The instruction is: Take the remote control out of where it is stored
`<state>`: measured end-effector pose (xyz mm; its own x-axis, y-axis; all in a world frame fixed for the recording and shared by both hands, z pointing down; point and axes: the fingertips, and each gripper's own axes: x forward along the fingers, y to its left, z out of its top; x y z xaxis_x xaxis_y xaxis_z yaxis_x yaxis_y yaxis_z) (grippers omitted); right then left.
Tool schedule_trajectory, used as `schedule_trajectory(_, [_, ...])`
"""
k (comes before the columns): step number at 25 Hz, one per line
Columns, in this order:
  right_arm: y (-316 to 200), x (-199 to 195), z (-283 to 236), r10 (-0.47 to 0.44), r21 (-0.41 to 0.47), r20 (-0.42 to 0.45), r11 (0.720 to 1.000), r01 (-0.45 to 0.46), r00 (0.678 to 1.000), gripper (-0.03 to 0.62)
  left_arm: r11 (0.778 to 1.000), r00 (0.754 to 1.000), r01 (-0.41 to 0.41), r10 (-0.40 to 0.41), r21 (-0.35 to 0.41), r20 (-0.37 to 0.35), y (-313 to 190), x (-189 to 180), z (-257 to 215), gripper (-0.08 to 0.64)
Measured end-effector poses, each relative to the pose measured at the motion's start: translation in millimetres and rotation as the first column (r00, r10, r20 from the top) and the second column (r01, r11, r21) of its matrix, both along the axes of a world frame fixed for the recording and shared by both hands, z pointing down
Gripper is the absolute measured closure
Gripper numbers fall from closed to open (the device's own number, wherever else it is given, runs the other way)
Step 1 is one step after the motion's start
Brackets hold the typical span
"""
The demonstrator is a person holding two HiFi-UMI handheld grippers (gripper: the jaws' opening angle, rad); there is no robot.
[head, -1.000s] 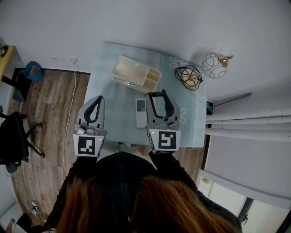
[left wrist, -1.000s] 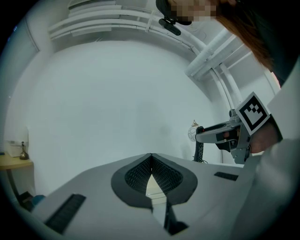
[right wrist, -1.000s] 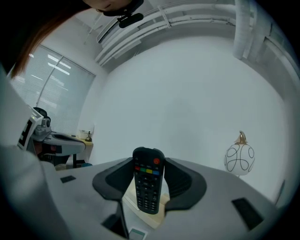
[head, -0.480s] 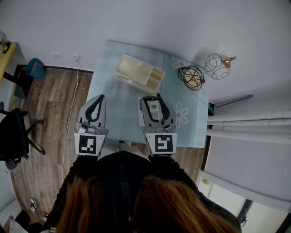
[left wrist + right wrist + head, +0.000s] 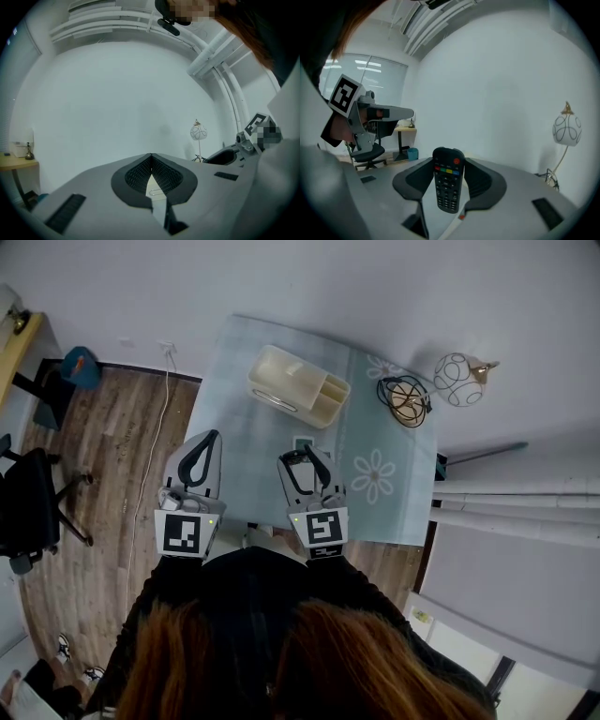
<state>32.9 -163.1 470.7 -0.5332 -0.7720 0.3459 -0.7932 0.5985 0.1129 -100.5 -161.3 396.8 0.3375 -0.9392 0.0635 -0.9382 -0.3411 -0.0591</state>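
Where right tool's point(image 5: 449, 165) jaws clamp, remote control point(image 5: 449, 186) stands.

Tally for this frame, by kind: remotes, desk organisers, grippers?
Remotes: 2, the black remote in the right gripper and the white remote on the table
Desk organisers: 1, the cream organiser
Grippers: 2, counting the left gripper
Total: 5

Setting, as I am reading it: a home study. At nine o'clock I am seeing plank flooring point(image 5: 103, 484) and a black swivel chair point(image 5: 28, 507); at ten, a yellow desk point(image 5: 19, 348); at twelve, a flowered tablecloth point(image 5: 244, 409) bearing a cream organiser point(image 5: 298, 386); at two, a globe lamp point(image 5: 461, 379).
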Motion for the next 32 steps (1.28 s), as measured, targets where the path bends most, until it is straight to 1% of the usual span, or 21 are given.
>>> schedule_trajectory(2, [4.8, -5.2, 19.6, -0.018, -0.093, 0.036, 0.995, 0.021, 0.999, 0.379, 1.000, 1.000, 0.006, -0.006, 0.000, -0.002, 1.0, -1.2, 0.5, 0.555])
schedule_trajectory(4, [8.4, -8.8, 39.4, -0.024, -0.183, 0.073, 0.982, 0.037, 0.997, 0.379, 1.000, 1.000, 0.010, -0.010, -0.004, -0.003, 2.0, -2.2, 1.5, 0.555])
schedule_trajectory(6, [11.6, -12.0, 54.8, -0.031, -0.242, 0.083, 0.969, 0.050, 0.996, 0.379, 1.000, 1.000, 0.014, -0.014, -0.008, -0.002, 2.9, -3.1, 2.6, 0.555])
schedule_trajectory(8, [13.8, -15.0, 64.6, -0.038, -0.274, 0.082, 0.960, 0.059, 0.996, 0.379, 1.000, 1.000, 0.021, -0.021, -0.011, -0.004, 3.5, -4.3, 3.0, 0.555])
schedule_trajectory(15, [7.6, -18.6, 82.1, -0.048, -0.304, 0.072, 0.950, 0.067, 0.996, 0.379, 0.999, 0.999, 0.034, -0.034, -0.014, 0.001, 4.8, -6.7, 3.9, 0.555])
schedule_trajectory(22, [-9.0, -31.0, 89.8, -0.064, -0.295, 0.064, 0.952, 0.080, 0.996, 0.379, 0.999, 0.999, 0.034, -0.034, -0.016, 0.007, 5.1, -7.1, 3.5, 0.555])
schedule_trajectory(26, [-22.8, -41.5, 99.9, -0.095, -0.287, 0.046, 0.952, 0.104, 0.994, 0.380, 0.999, 0.999, 0.032, -0.032, -0.021, 0.013, 5.2, -7.2, 3.7, 0.555])
schedule_trajectory(32, [-41.3, -48.6, 124.2, -0.107, -0.307, 0.036, 0.945, 0.113, 0.994, 0.385, 0.998, 0.999, 0.046, -0.046, -0.029, 0.015, 7.0, -15.4, 6.8, 0.555])
